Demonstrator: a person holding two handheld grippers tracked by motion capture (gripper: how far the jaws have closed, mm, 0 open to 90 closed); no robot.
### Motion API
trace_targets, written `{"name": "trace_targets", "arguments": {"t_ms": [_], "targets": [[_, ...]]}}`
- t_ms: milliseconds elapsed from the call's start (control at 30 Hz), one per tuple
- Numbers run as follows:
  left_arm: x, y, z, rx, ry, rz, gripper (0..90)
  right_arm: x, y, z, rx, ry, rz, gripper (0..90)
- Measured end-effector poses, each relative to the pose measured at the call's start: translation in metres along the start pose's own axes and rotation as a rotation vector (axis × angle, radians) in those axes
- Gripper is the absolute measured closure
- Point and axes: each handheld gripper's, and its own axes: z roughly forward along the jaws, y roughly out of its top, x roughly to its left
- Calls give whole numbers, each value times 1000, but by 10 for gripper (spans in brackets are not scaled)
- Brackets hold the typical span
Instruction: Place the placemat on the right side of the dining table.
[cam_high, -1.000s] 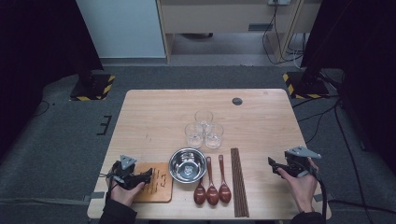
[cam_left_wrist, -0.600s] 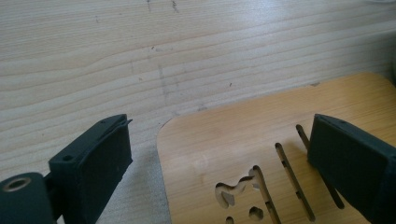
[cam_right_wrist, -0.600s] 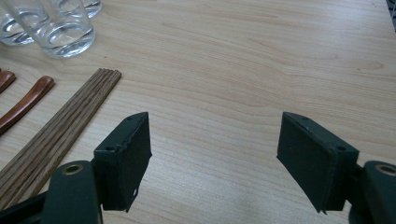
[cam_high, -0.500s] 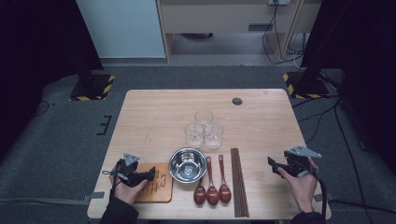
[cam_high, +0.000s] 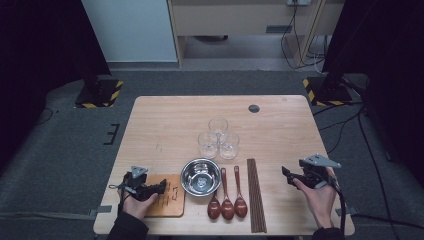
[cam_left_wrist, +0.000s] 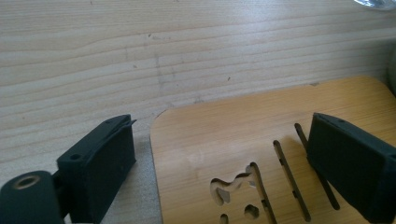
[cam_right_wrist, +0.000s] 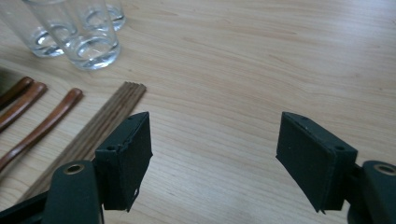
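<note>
Against the earlier frames we find little displaced: both hands keep their stations, and the left gripper (cam_high: 161, 187) has just been closing its jaws, with the near corner of the wooden board (cam_left_wrist: 261, 140) lying between them. In the left gripper view the two black jaws stand apart, one beside the board's left edge on bare table, the other over its slotted part; neither pad presses the wood, so we record them as spread and holding nothing.

We count one wooden board (cam_high: 169, 200), flat at the table's front left, under the left hand (cam_high: 136, 204); it bears several cut slots.

Just right of the board stands one steel bowl (cam_high: 201, 176). Next come three brown spoons (cam_high: 227, 206), side by side, bowls toward the person. Beside them lies one bundle of dark chopsticks (cam_high: 255, 195), laid lengthwise; we cannot count the sticks. Behind the bowl stand three clear glasses (cam_high: 218, 137), clustered and upright.

The right gripper (cam_high: 286, 174) hovers over bare table (cam_high: 165, 125) at the front right, well apart from the chopsticks. Its jaws are wide apart, with only tabletop between them.

One small dark disc (cam_high: 254, 108) sits near the far edge.
</note>
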Motion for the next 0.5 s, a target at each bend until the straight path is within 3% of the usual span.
{"name": "trace_targets", "arguments": {"t_ms": [500], "targets": [[-1,-5,-2,-29,-6,-13,142,16,11,-1,-20,31,-27,274]]}}
